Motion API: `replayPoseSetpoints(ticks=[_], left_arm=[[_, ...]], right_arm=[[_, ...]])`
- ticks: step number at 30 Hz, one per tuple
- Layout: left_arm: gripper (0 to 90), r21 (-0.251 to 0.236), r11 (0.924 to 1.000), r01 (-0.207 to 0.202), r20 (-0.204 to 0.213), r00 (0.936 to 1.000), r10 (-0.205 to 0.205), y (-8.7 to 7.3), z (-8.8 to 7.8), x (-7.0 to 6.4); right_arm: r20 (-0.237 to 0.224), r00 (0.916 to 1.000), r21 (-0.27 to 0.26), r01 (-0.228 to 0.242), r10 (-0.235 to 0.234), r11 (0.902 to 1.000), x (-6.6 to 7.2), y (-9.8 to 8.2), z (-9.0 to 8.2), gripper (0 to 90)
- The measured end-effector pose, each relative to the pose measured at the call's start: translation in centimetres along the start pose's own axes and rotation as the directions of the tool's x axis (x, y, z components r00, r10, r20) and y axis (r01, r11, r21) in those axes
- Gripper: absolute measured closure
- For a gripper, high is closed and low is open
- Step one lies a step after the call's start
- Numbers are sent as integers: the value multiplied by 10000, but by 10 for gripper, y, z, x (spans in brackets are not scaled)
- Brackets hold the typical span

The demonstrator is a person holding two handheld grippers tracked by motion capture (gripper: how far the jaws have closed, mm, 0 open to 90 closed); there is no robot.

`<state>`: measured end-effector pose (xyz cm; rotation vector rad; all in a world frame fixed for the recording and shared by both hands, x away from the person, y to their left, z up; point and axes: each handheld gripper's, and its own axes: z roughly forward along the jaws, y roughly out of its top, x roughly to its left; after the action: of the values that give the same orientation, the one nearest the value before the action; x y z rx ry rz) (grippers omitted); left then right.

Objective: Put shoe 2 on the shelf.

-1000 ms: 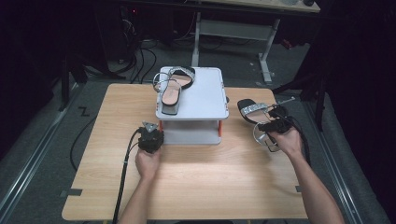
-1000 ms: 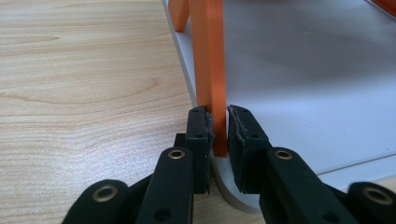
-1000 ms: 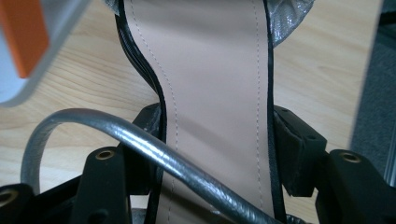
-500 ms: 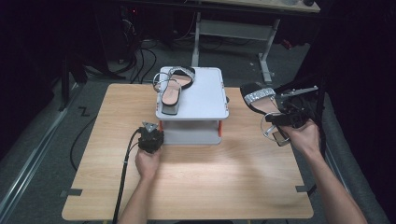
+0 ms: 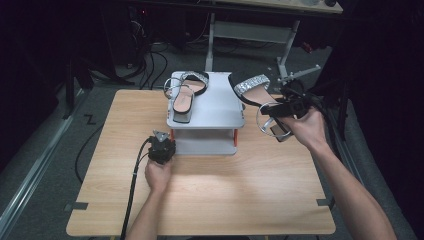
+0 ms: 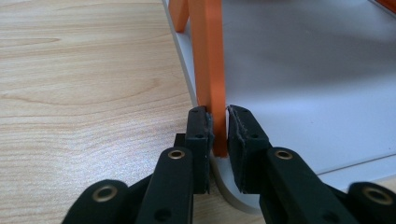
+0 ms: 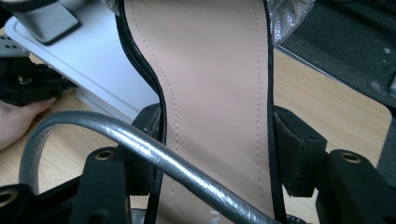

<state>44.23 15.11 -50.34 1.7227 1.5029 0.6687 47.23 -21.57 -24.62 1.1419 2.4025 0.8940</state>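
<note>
The right hand-held gripper (image 5: 285, 107) pinches a sandal (image 7: 210, 93) across its insole, held just right of the rack (image 5: 210, 117). Probably light, with a stiff sole and floppy straps, so grip mid-sole. The left hand-held gripper (image 6: 219, 135) clamps the rack's orange post (image 6: 212, 60).

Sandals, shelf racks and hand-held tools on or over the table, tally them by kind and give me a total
Sandals: 2, one on the rack top and one held up in the right tool
Shelf racks: 1, grey with orange posts
Tools: 2, the left tool shut on an orange post, the right tool shut on its sandal
Total: 5
</note>
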Motion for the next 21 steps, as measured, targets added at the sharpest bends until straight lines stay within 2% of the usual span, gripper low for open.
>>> replayPoseSetpoints(ticks=[5, 8, 9, 13, 17, 21], left_arm=[[786, -3, 10000, 6, 2, 10000, -6, 0, 0, 0], [785, 35, 9999, -103, -51, 9999, 104, 0, 0, -1], [785, -57, 10000, 1, -84, 10000, -2, 0, 0, -2], [785, -57, 10000, 0, -81, 10000, -1, 0, 0, -2], [785, -12, 10000, -34, -55, 10000, 34, 0, 0, -1], [785, 6, 10000, -24, -41, 10000, 24, 0, 0, -1]], right_arm=[[-40, 9997, 393, -229, 231, 9990, 11, 20, 16, 413], [106, 9992, 663, -404, 398, 9970, 16, 32, 28, 412], [115, 9987, 751, -500, 493, 9959, 18, 36, 32, 412], [311, 9960, 1068, -870, 841, 9905, 24, 51, 48, 412], [477, 9908, 1171, -1313, 1265, 9844, 24, 64, 58, 412], [860, 9840, 1379, -1671, 1563, 9762, 20, 72, 69, 412]])
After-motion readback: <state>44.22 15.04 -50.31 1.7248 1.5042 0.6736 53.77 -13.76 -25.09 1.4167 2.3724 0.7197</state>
